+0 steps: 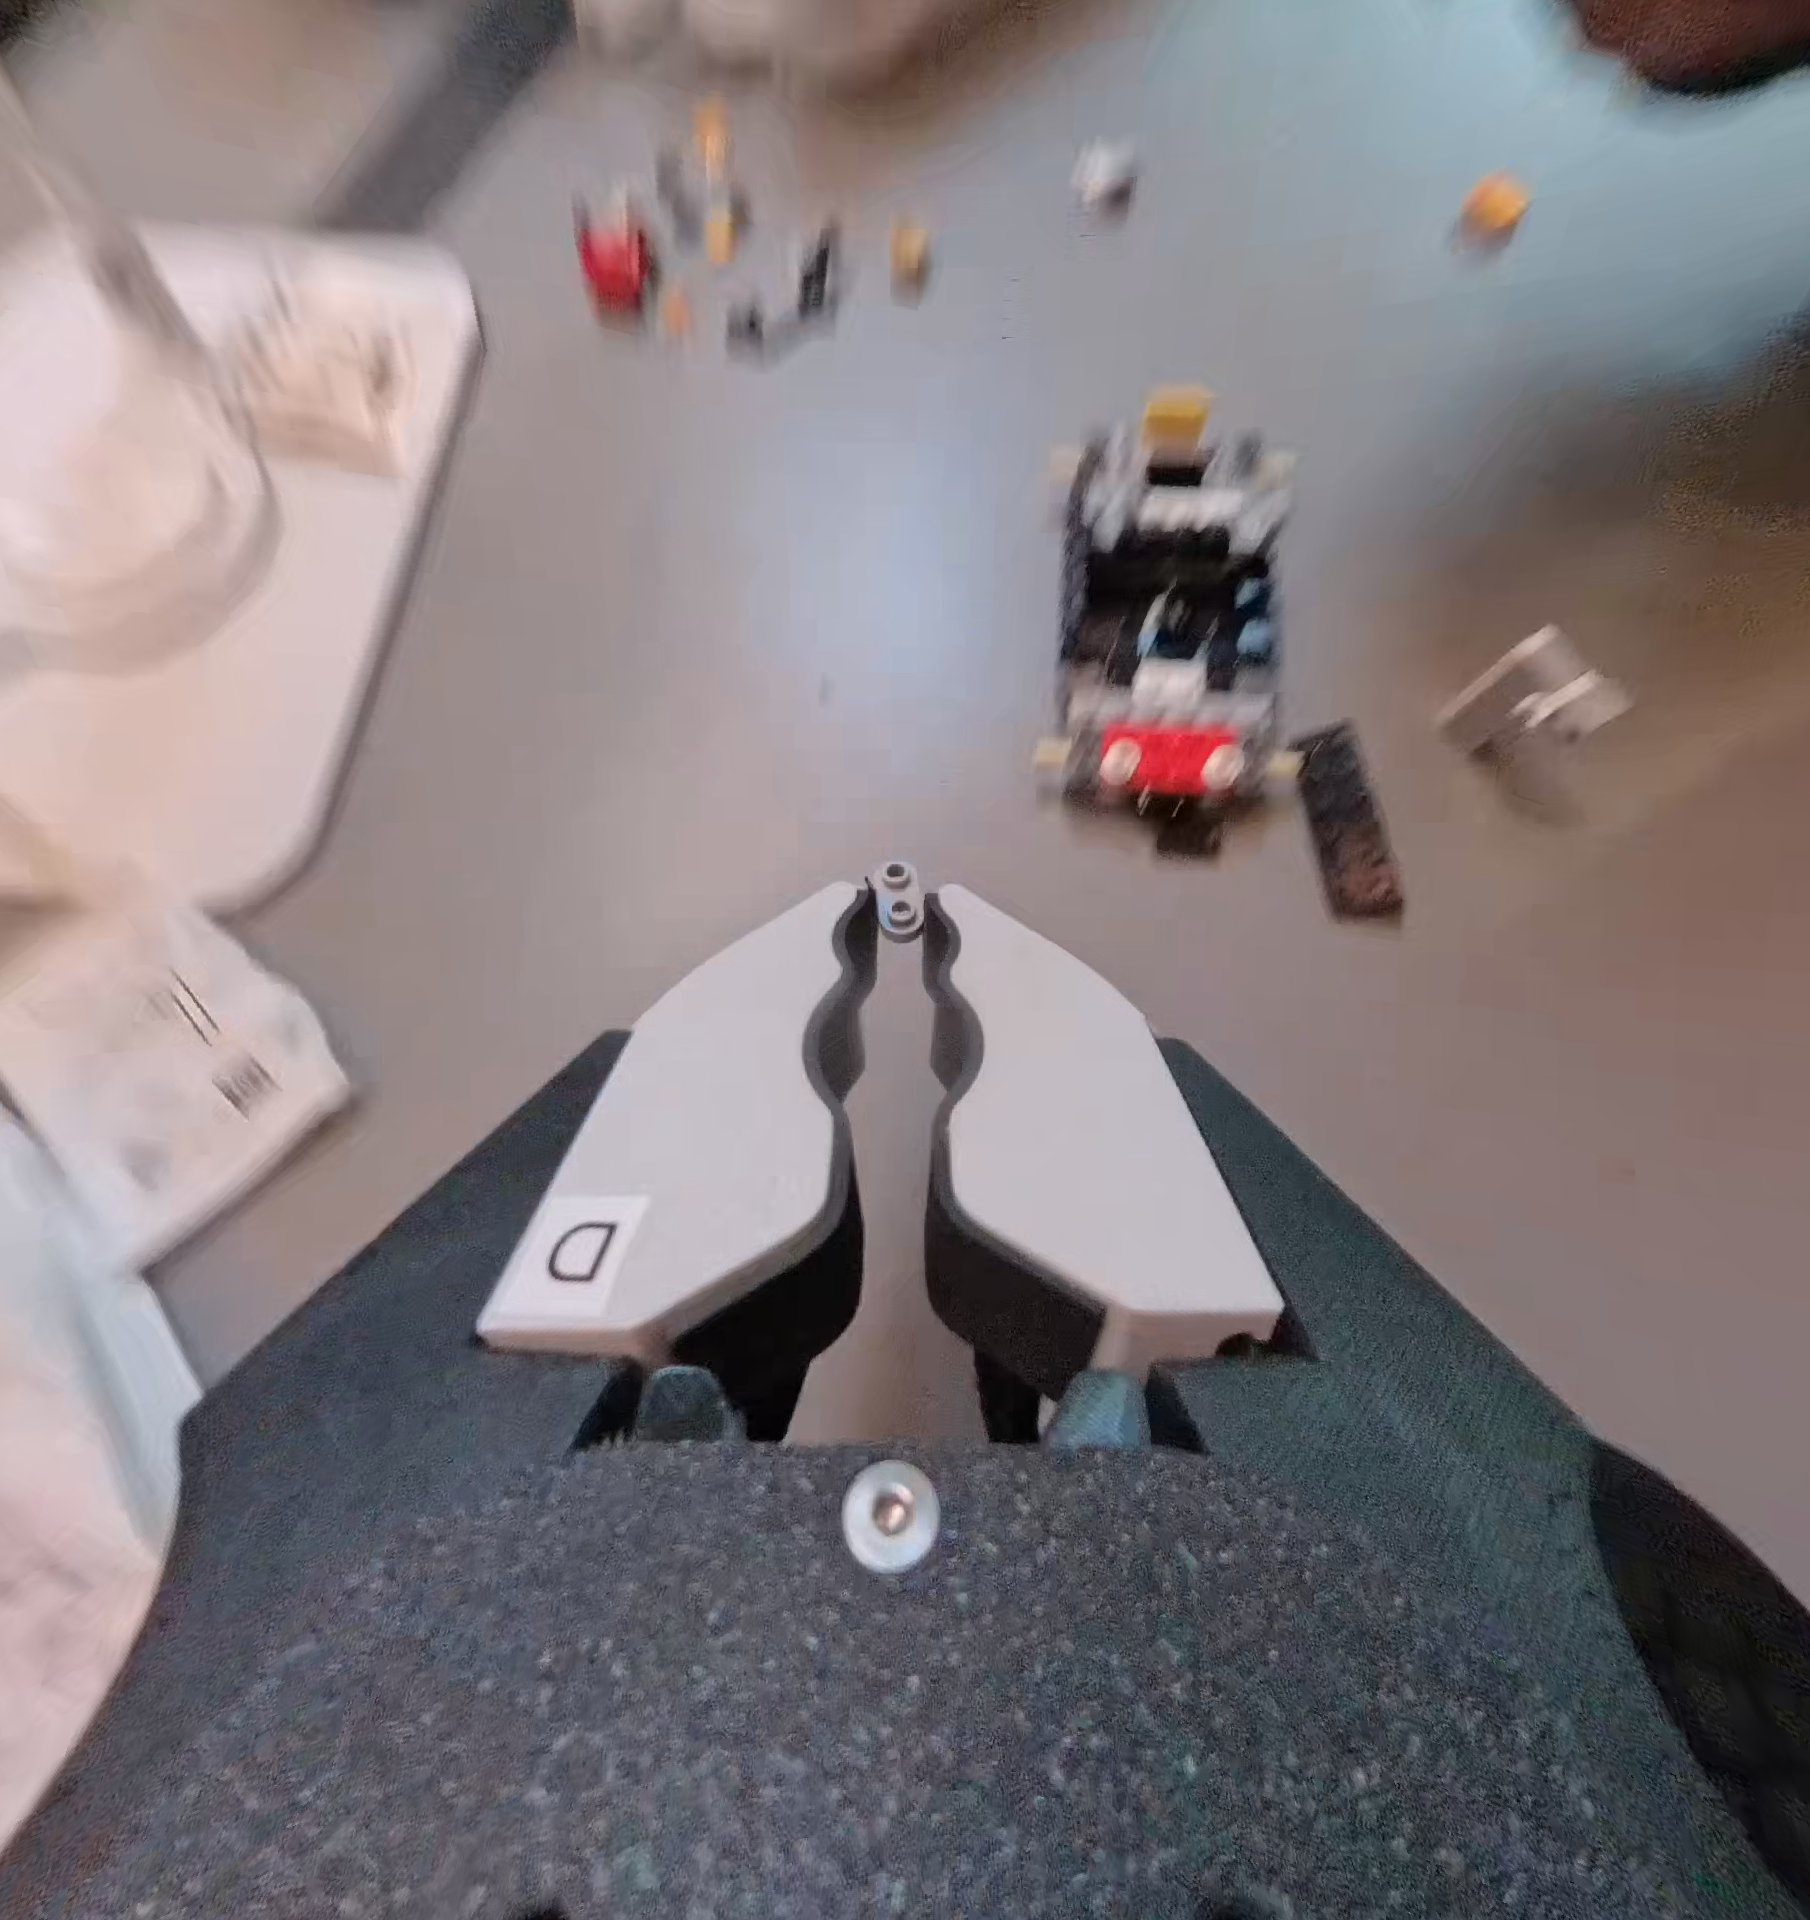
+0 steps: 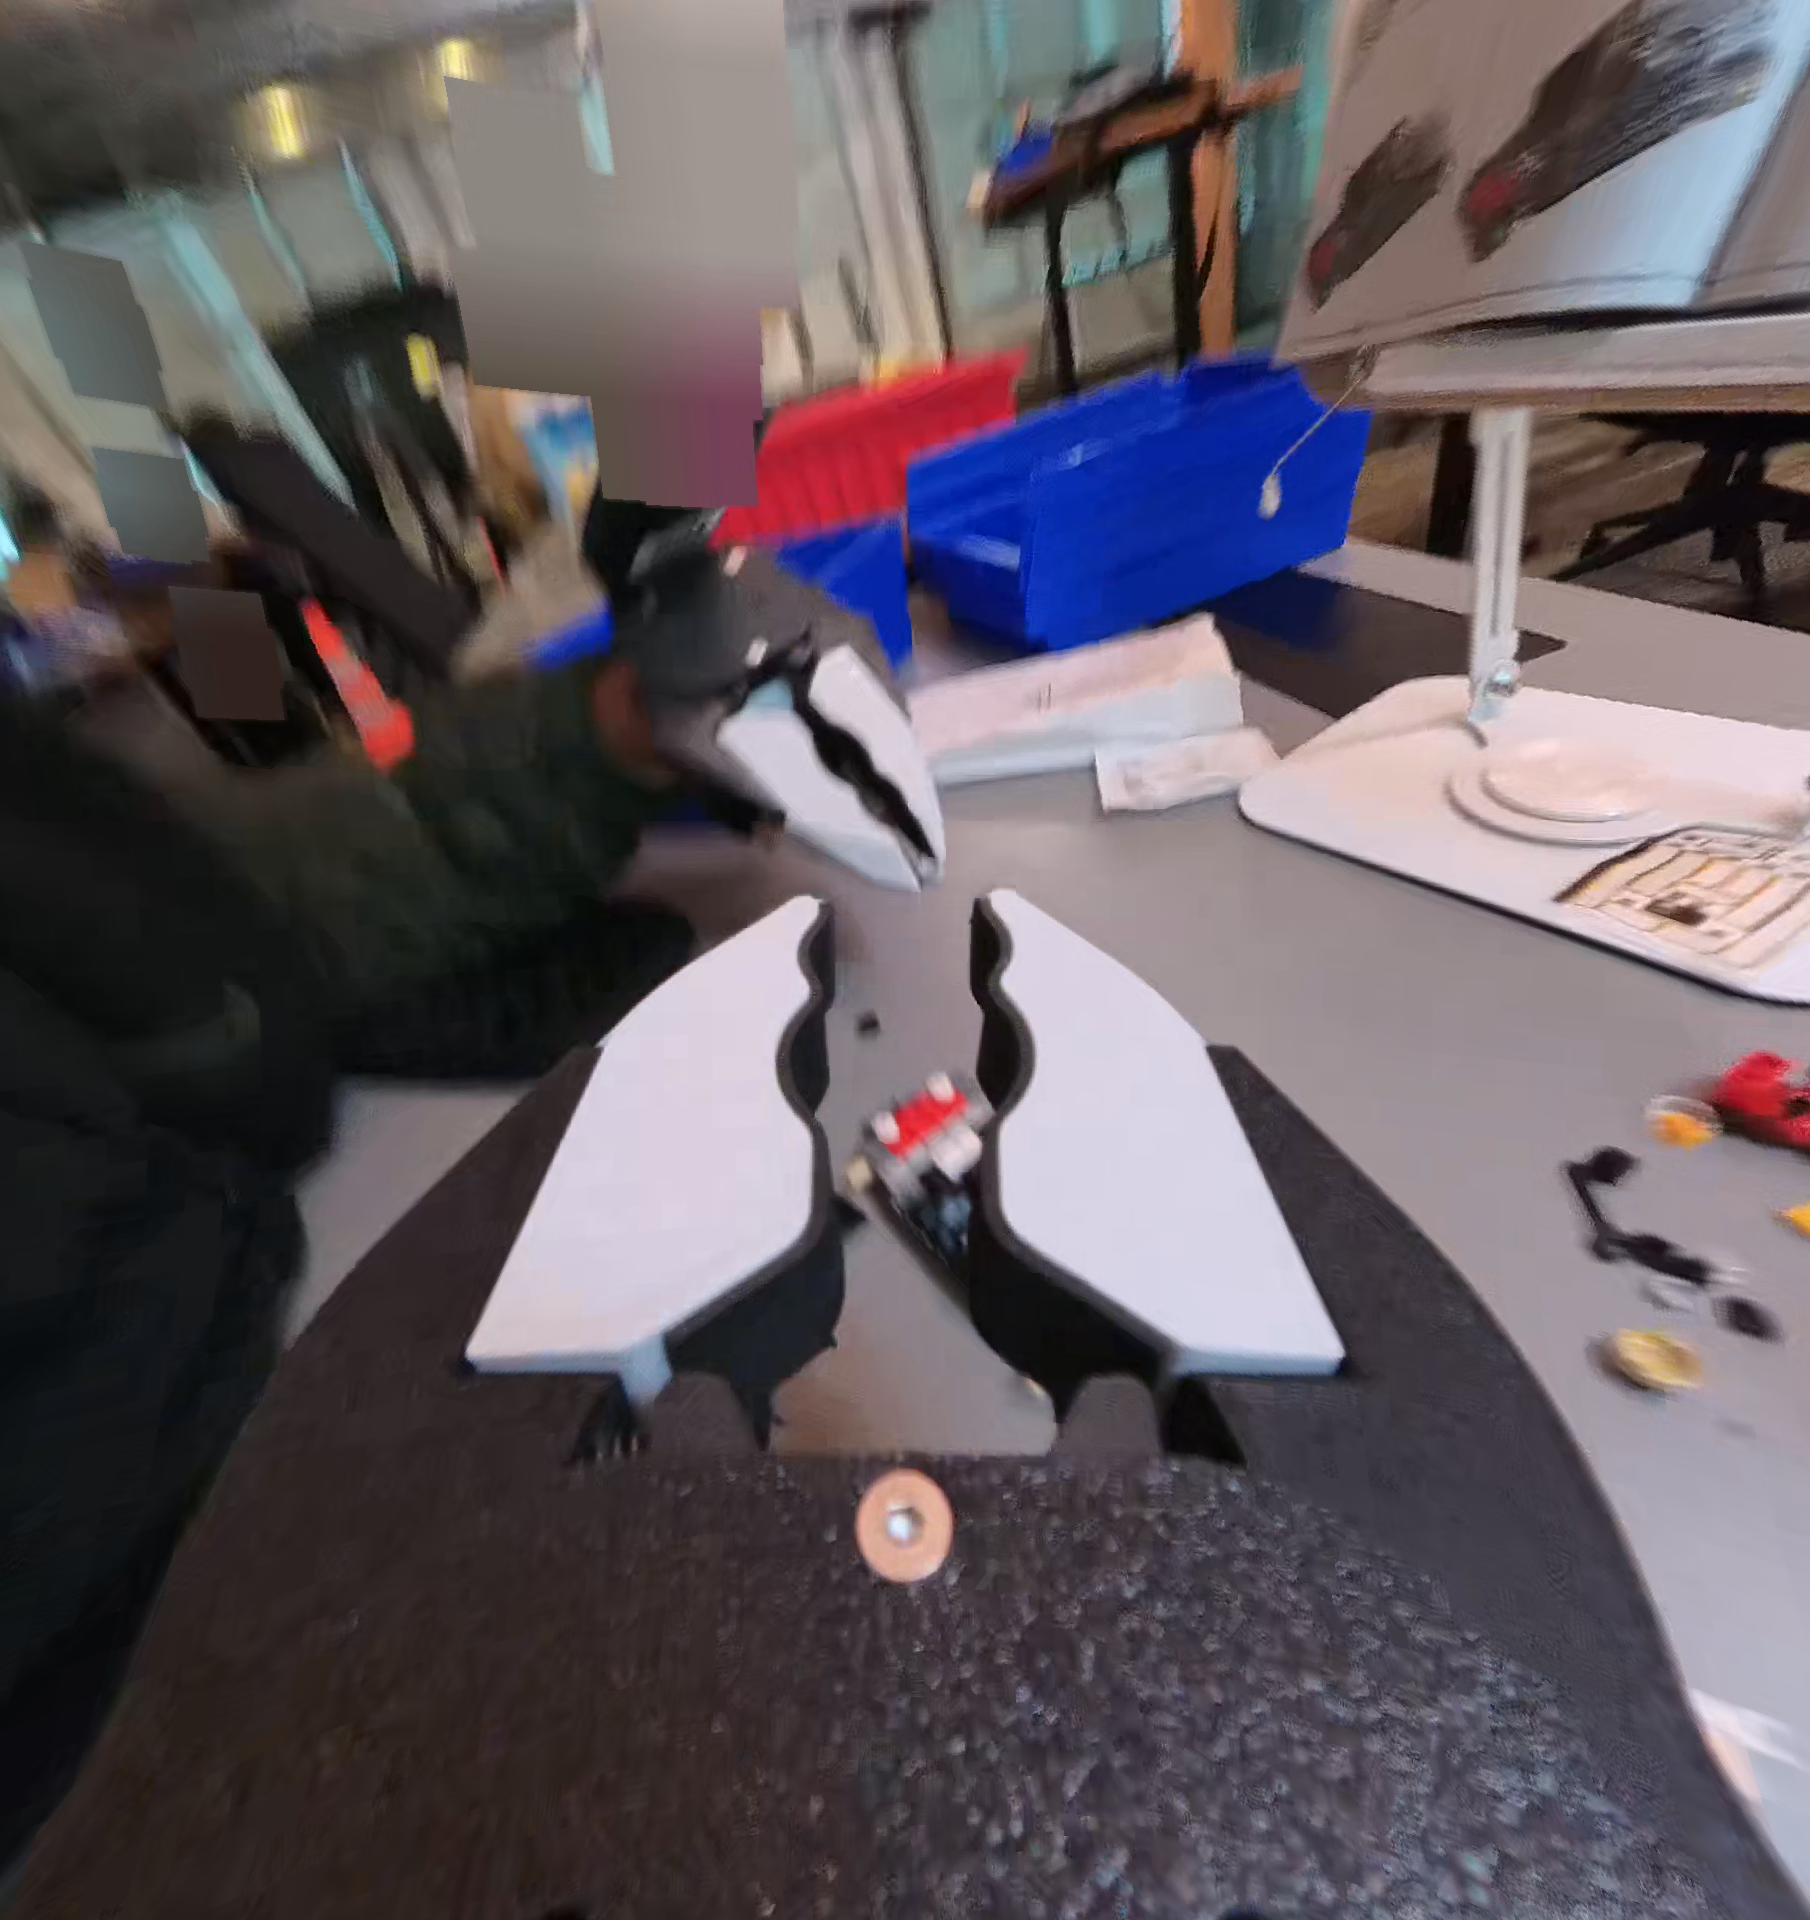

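My left gripper (image 1: 902,902) is shut on a small grey two-stud brick plate (image 1: 900,900), pinched at the very fingertips above the grey table (image 1: 672,675). A partly built black brick car with a red front (image 1: 1171,623) stands ahead to the right. In the right wrist view my right gripper (image 2: 901,914) is open with nothing between its fingers; the brick car (image 2: 922,1153) shows on the table below the gap. The left gripper (image 2: 916,868) shows just beyond the right fingertips, its tips close together.
A white stand base (image 1: 205,520) and a plastic bag (image 1: 153,1060) lie to the left. Loose bricks (image 1: 714,260) lie farther ahead, a black plate (image 1: 1348,821) and a grey block (image 1: 1535,707) lie beside the car. Blue bins (image 2: 1140,520) stand behind; a person's dark sleeve (image 2: 153,883) is at left. My hands' fingertips stand some 15 cm from each other.
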A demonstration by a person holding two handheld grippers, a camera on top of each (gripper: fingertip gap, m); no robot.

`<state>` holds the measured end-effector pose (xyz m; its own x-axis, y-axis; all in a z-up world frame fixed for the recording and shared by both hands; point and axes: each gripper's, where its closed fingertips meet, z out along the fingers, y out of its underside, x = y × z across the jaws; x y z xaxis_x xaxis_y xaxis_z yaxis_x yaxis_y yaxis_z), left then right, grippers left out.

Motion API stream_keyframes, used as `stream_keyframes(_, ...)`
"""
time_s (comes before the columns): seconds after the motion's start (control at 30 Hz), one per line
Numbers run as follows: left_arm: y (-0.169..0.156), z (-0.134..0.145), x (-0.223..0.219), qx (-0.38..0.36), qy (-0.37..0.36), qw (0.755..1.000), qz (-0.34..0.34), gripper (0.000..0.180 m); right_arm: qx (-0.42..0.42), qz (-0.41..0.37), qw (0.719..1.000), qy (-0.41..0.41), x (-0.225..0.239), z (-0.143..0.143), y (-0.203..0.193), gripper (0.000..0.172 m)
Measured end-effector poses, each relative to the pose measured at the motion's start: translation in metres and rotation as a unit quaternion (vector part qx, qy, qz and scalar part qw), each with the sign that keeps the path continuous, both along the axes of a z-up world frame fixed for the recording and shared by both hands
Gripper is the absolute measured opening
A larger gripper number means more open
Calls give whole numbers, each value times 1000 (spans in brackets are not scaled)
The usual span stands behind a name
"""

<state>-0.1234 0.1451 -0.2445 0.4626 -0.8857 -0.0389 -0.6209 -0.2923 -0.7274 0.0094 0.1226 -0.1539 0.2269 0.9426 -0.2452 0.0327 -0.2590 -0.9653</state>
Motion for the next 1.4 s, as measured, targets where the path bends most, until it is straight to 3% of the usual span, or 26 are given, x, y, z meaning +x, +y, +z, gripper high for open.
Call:
stream_keyframes(0.1, 0, -36, -22, -97, 26, 994, 31, 8, 62, 81, 987, -120, 5, -28, -20, 23)
stream_keyframes(0.33, 14, -34, -24, -62, 9, 997, 49, 52, 120, 205, 932, -272, -4, -90, -67, 34)
stream_keyframes(0.5, 8, -11, -2, -19, -48, 999, 4, 47, 138, 216, 913, -318, -17, -115, -76, 41)
stream_keyframes(0.53, 7, -10, 1, -15, -51, 999, -1, 46, 141, 216, 912, -318, -21, -118, -77, 39)
stream_keyframes(0.6, 6, -16, 2, -16, -41, 999, -3, 45, 145, 214, 912, -319, -26, -121, -78, 19)
stream_keyframes(0.67, 6, -23, 2, -18, -26, 1000, -3, 44, 151, 227, 902, -334, -19, -120, -80, 17)
stream_keyframes(0.77, 7, -23, 2, -12, -22, 1000, -3, 42, 123, 167, 891, -404, 24, -114, -47, 17)
stream_keyframes(0.9, 7, -19, 4, -7, -31, 999, -7, 40, 86, -5, 843, -531, 116, -126, 20, 17)
stream_keyframes(1.0, 3, -20, 9, -8, -30, 999, -18, 40, 71, -45, 844, -530, 134, -130, 32, 21)
stream_keyframes(1.13, -2, -19, 14, -8, -32, 999, -37, 40, 126, -64, 859, -491, 108, -109, 37, 41)
stream_keyframes(1.27, -19, -19, 27, -26, -41, 995, -82, 29, 172, -15, 901, -398, 45, -86, 11, 39)
stream_keyframes(1.33, -40, -21, 38, -60, -34, 990, -122, 19, 175, 25, 903, -391, 20, -94, -4, 37)
stream_keyframes(1.4, -71, -23, 52, -130, -35, 977, -167, 26, 183, 36, 895, -405, 9, -108, -5, 37)
